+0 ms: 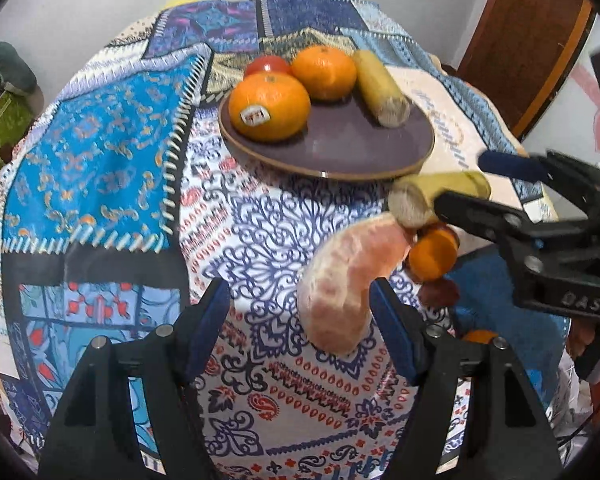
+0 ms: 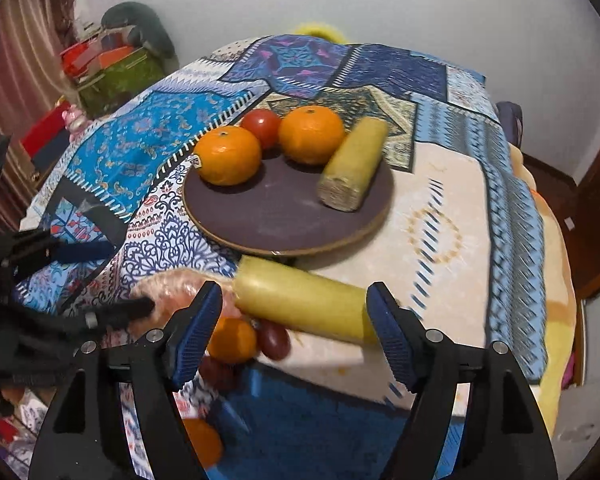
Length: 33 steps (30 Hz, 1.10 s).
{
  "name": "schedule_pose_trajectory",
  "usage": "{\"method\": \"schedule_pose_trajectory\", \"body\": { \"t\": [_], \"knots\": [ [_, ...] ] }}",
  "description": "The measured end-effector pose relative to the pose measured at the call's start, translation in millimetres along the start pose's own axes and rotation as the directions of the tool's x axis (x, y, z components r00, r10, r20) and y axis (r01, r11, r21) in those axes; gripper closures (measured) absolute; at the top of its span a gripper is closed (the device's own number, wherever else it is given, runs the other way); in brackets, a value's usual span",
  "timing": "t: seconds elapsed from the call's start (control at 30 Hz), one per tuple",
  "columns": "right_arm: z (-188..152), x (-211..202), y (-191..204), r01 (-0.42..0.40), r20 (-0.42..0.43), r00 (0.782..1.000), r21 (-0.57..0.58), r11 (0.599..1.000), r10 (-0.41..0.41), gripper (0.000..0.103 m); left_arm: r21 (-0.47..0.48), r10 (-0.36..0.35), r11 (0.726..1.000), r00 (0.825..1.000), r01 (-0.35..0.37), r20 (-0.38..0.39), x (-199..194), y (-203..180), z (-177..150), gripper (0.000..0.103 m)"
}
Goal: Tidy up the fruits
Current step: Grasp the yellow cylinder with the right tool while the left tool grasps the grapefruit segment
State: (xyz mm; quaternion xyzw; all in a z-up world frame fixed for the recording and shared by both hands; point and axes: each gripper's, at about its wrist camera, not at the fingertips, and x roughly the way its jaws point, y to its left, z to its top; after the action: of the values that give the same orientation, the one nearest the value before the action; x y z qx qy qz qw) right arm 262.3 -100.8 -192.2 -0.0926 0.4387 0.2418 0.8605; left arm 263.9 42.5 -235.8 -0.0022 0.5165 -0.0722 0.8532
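A peeled pink citrus segment lies on the patterned cloth between the fingers of my open left gripper, close to the right pad and apart from the left one. A yellow-green cut cylinder of fruit rests at the cloth's near edge between the fingers of my open right gripper; its far end is near the right pad and the left pad stands clear. A dark purple plate holds two oranges, a tomato and a second yellow-green cylinder.
A small orange fruit and dark red grapes sit by the table's near edge under the cylinder. Another orange lies lower, off the tabletop. Boxes stand at the far left, a wooden door at the right.
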Motion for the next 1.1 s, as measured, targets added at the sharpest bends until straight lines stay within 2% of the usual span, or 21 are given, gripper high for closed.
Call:
{"method": "schedule_pose_trajectory", "body": {
  "t": [0.2,0.3,0.37,0.43,0.47,0.5,0.67,0.8,1.0,1.1],
  "knots": [
    [-2,20,5,0.035,-0.017,0.999,-0.032,0.999,-0.036,0.032,0.009,-0.004,1.000,1.000,0.004,-0.028,12,-3,-3,0.030],
    [-6,13,-8,0.004,-0.007,1.000,0.004,1.000,-0.004,0.032,0.005,-0.001,1.000,1.000,0.001,-0.010,13,-5,0,0.030],
    [-10,6,-15,-0.008,0.008,1.000,0.015,1.000,0.008,0.042,-0.012,-0.004,1.000,1.000,0.004,0.009,14,-7,1,0.031],
    [-14,2,-18,0.013,0.012,1.000,-0.007,1.000,-0.013,0.050,-0.010,-0.007,1.000,1.000,0.007,0.022,15,-10,4,0.039],
    [-16,-1,-19,0.023,0.014,1.000,-0.015,1.000,-0.023,0.052,-0.003,-0.022,1.000,1.000,0.022,0.022,15,-13,4,0.052],
    [-19,-3,-21,0.027,0.014,1.000,-0.017,0.999,-0.027,0.053,-0.004,-0.046,0.999,0.999,0.046,0.015,15,-15,5,0.059],
    [-28,-15,-32,0.020,0.017,1.000,0.002,1.000,-0.020,0.061,-0.019,-0.052,0.998,0.999,0.052,0.014,11,-14,3,0.059],
    [-42,-22,-44,0.006,-0.010,1.000,0.036,0.999,-0.006,0.072,-0.037,-0.044,0.998,0.999,0.044,0.015,5,-8,-4,0.066],
    [-61,-28,-67,0.055,-0.049,0.998,0.078,0.995,-0.051,0.073,-0.034,-0.005,0.999,1.000,0.005,0.015,-7,-4,-16,0.069],
    [-67,-38,-74,0.057,-0.048,0.997,0.098,0.994,-0.053,0.073,-0.004,-0.002,1.000,1.000,0.002,-0.011,-8,-7,-21,0.069]
  ]
}}
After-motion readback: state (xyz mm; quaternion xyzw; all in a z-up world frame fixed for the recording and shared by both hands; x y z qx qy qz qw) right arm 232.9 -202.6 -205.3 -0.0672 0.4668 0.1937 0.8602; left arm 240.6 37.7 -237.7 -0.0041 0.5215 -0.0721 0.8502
